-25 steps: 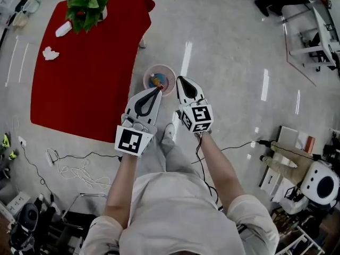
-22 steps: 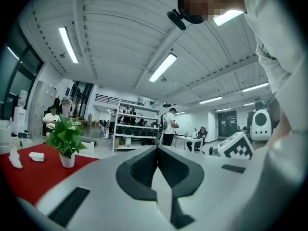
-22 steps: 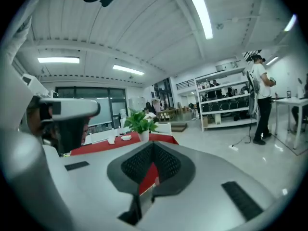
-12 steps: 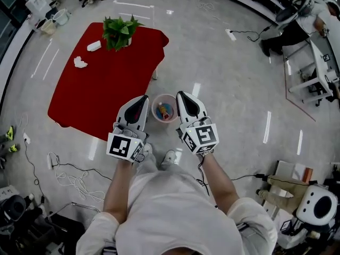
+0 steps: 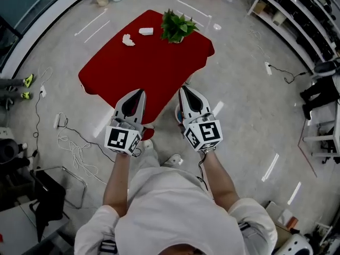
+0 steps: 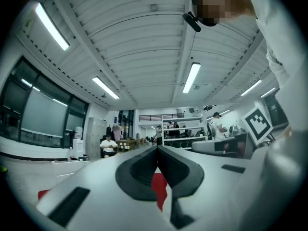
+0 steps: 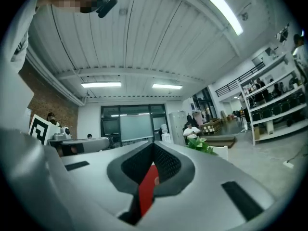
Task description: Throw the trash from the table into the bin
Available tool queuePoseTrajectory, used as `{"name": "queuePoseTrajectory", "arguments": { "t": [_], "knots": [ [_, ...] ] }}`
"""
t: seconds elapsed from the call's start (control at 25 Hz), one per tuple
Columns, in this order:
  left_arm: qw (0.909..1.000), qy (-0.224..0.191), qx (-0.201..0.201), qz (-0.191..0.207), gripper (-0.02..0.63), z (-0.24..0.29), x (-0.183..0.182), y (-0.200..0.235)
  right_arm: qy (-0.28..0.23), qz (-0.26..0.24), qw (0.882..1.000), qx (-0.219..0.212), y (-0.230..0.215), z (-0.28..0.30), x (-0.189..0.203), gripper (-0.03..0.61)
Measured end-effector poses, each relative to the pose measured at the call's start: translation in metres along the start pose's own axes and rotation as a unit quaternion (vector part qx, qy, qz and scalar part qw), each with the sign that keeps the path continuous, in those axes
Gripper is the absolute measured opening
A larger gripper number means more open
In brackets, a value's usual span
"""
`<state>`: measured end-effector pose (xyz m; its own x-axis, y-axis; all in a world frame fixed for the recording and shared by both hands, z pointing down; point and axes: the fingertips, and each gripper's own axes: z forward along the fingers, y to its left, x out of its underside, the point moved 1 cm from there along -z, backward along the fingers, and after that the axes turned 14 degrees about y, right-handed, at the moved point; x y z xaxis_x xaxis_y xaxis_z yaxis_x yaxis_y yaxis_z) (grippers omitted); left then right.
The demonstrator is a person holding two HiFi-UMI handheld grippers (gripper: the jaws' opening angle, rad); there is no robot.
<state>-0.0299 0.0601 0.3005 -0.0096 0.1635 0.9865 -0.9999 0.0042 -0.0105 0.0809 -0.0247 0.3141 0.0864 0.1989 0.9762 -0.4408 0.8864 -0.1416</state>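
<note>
Left tongs and right tongs swung up toward red desk; both closed together, empty; crumpled paper lies there.

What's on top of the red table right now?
A potted plant, a crumpled white scrap and a small white block sit at the table's far end. The near edge is covered by the left gripper, so anything there cannot be seen.

Glossy grey floor all round; cables coiled left of the left claw, shelves far off right of the right claw, strip lights glowing overhead.
</note>
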Motion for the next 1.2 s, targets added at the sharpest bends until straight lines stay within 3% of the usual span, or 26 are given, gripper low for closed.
{"name": "queuePoseTrajectory", "arguments": {
  "t": [0.16, 0.48, 1.2],
  "knots": [
    [0.9987, 0.006, -0.048, -0.016, 0.006, -0.026, 0.015, 0.033, 0.018, -0.003, 0.999, -0.044, 0.030, 0.029, 0.011, 0.009],
    [0.9968, -0.002, -0.078, -0.018, 0.006, -0.050, 0.017, 0.090, 0.033, -0.022, 0.997, -0.071, 0.079, 0.078, 0.008, 0.009],
    [0.9997, 0.002, 0.000, -0.023, 0.006, -0.013, 0.030, 0.230, 0.079, -0.004, 0.997, -0.006, 0.121, 0.215, 0.022, 0.009]
  ]
}}
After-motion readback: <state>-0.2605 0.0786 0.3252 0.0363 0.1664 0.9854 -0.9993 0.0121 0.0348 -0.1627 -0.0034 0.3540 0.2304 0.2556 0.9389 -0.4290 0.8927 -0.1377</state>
